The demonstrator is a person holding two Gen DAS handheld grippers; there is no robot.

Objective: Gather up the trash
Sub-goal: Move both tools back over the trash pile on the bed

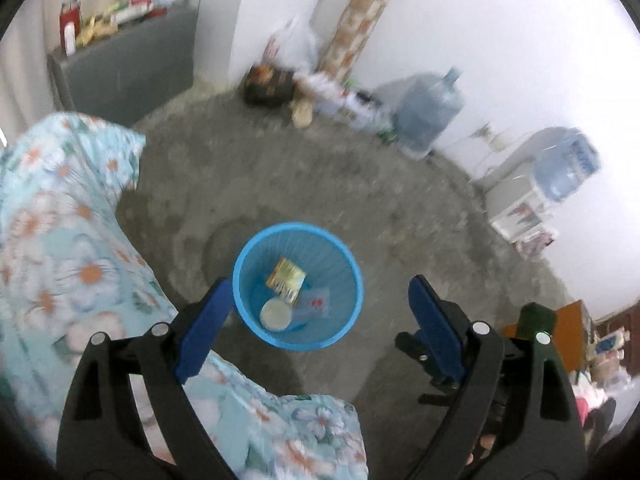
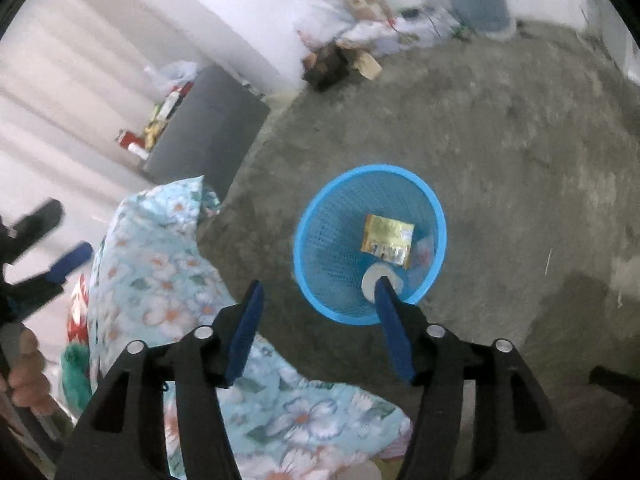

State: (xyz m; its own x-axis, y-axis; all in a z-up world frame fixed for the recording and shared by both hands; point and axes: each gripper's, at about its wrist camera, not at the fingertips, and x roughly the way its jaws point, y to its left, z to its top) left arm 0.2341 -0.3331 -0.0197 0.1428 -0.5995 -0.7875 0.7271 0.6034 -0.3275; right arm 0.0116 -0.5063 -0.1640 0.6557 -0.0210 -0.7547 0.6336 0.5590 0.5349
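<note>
Three pieces of trash lie at the bottom of the round blue mesh plastic wastebasket (image 1: 298,286) on the bare concrete floor (image 1: 400,208): a yellow printed foil packet (image 1: 286,280), a white round lid (image 1: 275,314) and a clear plastic wrapper (image 1: 314,304). Above the wastebasket, the left hand-held gripper (image 1: 320,316) hangs with its blue fingers wide apart and nothing between them; the right hand-held gripper (image 2: 320,320) is likewise parted and empty, one finger crossing the rim nearest the camera. Both views are blurred. Any further drop risks a finger knocking the light wastebasket over and spilling the trash. Just beside the wastebasket, the edge of a bed under a pale blue floral sheet (image 2: 168,272) crowds the approach; beyond it, open floor runs to the clutter along the white wall (image 1: 500,32).
</note>
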